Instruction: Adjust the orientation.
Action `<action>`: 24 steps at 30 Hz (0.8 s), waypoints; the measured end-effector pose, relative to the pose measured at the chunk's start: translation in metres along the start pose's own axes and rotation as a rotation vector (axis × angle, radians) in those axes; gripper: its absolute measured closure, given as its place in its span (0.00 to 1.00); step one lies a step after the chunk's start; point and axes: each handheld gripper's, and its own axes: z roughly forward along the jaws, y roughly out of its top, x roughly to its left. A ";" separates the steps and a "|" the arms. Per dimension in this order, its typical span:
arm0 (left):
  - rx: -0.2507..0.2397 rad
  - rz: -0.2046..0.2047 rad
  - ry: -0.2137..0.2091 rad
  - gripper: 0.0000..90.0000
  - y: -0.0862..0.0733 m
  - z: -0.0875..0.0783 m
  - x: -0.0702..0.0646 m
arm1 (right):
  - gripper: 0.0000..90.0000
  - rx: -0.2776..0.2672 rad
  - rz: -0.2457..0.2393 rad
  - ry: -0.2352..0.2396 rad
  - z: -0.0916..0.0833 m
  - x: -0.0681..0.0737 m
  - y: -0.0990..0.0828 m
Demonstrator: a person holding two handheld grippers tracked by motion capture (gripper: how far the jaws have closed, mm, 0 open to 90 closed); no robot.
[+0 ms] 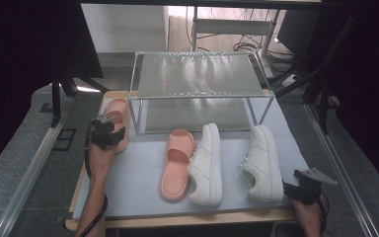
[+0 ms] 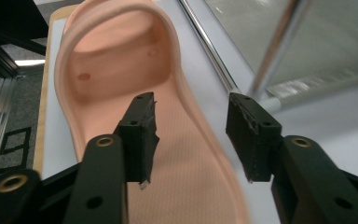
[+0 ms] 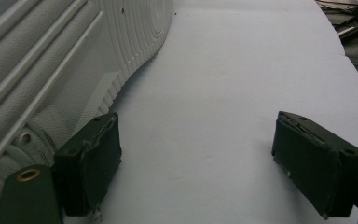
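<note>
Lying at the worktop's far left corner, the pink slipper [image 1: 117, 118] runs along the left edge, its toe end pointing away, and a metal rack [image 1: 202, 89] stands close on its right. The left tongs [image 1: 109, 134] hang over the slipper's heel end; in the left gripper view one jaw sits over the insole and the other outside the slipper's rim [image 2: 200, 126], half open, straddling that rim without pressing it. Little room lies between the slipper and the rack's leg [image 2: 272, 56].

A second pink slipper [image 1: 177, 165] lies mid-worktop, touching a white sneaker [image 1: 207, 165] on its right. Another white sneaker [image 1: 262, 163] lies further right, with a bare gap between the two. The right tongs [image 1: 301, 190] rest at the near right corner, jaws wide apart and empty, just beside that sneaker's sole [image 3: 51, 84], with bare grey mat [image 3: 223, 84] ahead.
</note>
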 end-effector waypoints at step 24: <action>0.061 -0.034 0.024 0.91 0.023 0.045 0.003 | 0.18 0.000 0.000 0.000 0.000 0.000 0.000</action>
